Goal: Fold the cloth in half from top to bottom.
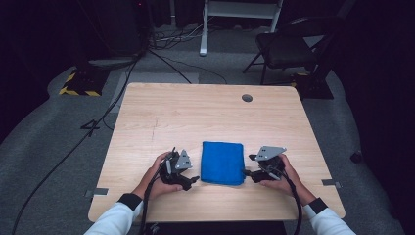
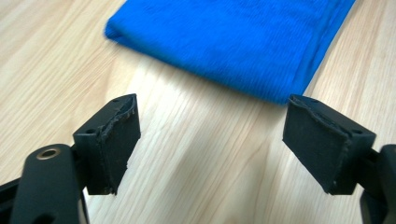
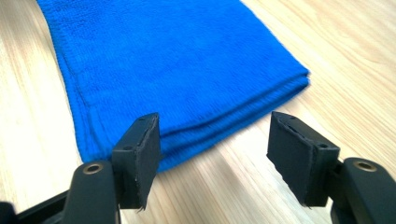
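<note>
The left gripper (image 1: 195, 179) sits near the desk's (image 1: 205, 110) front edge, left of centre, held in the person's left hand (image 1: 155, 180). It is black, angular metal, topped by a grey three-cornered plate. In the left gripper view its jaws stand wide apart with only bare wood between them; each carries a flat rectangular pad of dark, slightly frayed rubber. The gripper (image 2: 208, 142) clasps nothing, and the cloth's edge lies just beyond the pad tips.

The blue cloth (image 1: 223, 162) lies between the two grippers, close to the front edge and about midway along it. It is folded into a neat, thick rectangle with its long side running away from the person. Its surface is soft, finely ribbed terry, and stacked layers show along the folded edge in the right gripper view (image 3: 177, 70). In the left gripper view one rounded corner (image 2: 233, 42) of it lies flat on the wood.

The right gripper (image 1: 246, 172) is just beside the cloth's right edge, in the person's right hand (image 1: 281, 178), built the same way. Its jaws (image 3: 212, 156) are also spread wide, holding nothing, with the cloth's near edge just ahead of the pads.

The desk is a pale, straight-grained wood laminate with rounded corners and a small round grey grommet (image 1: 247, 98) near its far edge.
</note>
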`<state>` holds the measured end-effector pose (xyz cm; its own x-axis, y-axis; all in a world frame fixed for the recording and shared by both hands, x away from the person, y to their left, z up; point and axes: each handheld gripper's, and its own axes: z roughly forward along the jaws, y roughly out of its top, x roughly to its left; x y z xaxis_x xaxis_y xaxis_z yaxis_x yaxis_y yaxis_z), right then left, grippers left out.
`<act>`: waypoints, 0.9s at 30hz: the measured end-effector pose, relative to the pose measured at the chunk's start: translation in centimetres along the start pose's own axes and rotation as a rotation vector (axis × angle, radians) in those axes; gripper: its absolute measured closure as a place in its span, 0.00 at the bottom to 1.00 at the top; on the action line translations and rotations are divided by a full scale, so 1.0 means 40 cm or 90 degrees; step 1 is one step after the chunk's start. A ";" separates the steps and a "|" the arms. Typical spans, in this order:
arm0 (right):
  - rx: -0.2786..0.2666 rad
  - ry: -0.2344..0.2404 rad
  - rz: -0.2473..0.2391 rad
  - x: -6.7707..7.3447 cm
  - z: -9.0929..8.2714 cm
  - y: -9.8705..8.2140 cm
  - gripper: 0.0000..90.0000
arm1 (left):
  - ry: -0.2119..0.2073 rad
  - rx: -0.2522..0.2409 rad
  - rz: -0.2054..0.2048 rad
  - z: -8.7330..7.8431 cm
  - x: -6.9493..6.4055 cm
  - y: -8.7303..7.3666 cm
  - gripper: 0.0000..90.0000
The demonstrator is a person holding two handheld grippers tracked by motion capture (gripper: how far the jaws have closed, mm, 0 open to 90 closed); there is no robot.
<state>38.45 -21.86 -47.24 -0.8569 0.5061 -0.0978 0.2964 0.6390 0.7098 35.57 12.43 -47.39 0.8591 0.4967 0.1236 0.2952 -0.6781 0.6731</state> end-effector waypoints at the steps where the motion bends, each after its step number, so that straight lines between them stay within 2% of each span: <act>1: -0.001 -0.004 0.001 -0.002 -0.006 -0.003 0.39 | 0.004 0.003 0.001 -0.005 0.001 -0.004 0.22; 7: -0.002 -0.021 -0.002 -0.008 -0.037 -0.016 0.38 | 0.022 0.016 0.008 -0.033 0.003 -0.031 0.22; 13: 0.010 -0.045 0.001 -0.020 -0.066 -0.047 0.36 | 0.041 0.026 -0.005 -0.064 0.013 -0.069 0.22; 16: 0.014 -0.056 0.012 -0.030 -0.082 -0.071 0.36 | 0.059 0.037 -0.016 -0.072 0.023 -0.091 0.22; 20: 0.023 -0.077 0.029 -0.049 -0.102 -0.108 0.36 | 0.068 0.048 -0.027 -0.084 0.035 -0.123 0.22; 23: 0.022 -0.091 0.051 -0.064 -0.119 -0.139 0.36 | 0.079 0.058 -0.031 -0.091 0.045 -0.149 0.22; 27: 0.023 -0.110 0.082 -0.085 -0.140 -0.183 0.36 | 0.087 0.054 -0.046 -0.103 0.056 -0.178 0.21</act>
<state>36.83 -31.50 -48.21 -0.7273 0.6741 -0.1286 0.4157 0.5818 0.6990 33.69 20.61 -48.88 0.7716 0.6106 0.1785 0.3933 -0.6784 0.6205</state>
